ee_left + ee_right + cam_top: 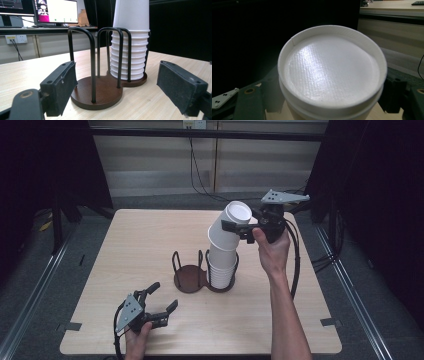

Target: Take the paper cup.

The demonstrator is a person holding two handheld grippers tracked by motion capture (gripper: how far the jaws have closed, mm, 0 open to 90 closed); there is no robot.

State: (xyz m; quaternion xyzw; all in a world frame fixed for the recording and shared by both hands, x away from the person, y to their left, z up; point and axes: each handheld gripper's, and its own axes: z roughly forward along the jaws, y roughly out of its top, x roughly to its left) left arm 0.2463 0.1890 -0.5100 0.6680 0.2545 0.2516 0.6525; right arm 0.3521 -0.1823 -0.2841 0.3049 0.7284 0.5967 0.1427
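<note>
Your left gripper (159, 301) rests low at the near left of the table (140, 245), jaws spread wide with nothing between them, aimed at the dark two-ring cup holder (100, 92). Your right gripper (239, 226) is clamped on the upturned bottom end of a white paper cup (231, 222), which leans over the top of the stack of paper cups (221, 267) seated in the holder's right ring (132, 82). From the right gripper view, the cup's recessed base (332, 67) faces the camera, and the pads press in on the cup from either side.

The main risk, as I judge it, is that tilt. If you pull sideways instead of along the stack's axis, the cup's rim can drag on the cup beneath and bring two or three up with it, or tip the whole stack against the wire loops (110, 52). The holder looks light, so a snagged cup could also drag it across the table, and your left gripper is too far off to steady it.

Squeeze matters too: thin paper walls buckle under hard pressure, and a crushed cup may jam tighter on its neighbour. Too soft a grip near the narrow end, and the cup can slip out and fall onto the table.
</note>
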